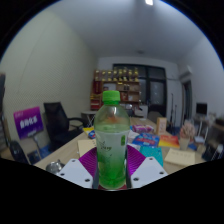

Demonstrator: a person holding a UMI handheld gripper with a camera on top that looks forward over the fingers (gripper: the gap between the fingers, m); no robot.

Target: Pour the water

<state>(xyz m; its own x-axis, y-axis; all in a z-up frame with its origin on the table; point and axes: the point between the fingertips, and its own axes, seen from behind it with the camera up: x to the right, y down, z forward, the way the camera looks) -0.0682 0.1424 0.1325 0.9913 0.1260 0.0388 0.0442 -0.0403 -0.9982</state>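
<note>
While it stands upright, cap pointing up, the clear green plastic bottle (111, 140) with a green screw cap and pale label sits clamped between the gripper (111, 172)'s two fingers. Beyond it lies a cluttered table (185, 157), with black office chairs (58, 120) far left.

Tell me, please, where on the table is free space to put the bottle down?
The gripper holds the green bottle. The table looks bare just left of it. To the right it is crowded: coloured boxes and small items.
</note>
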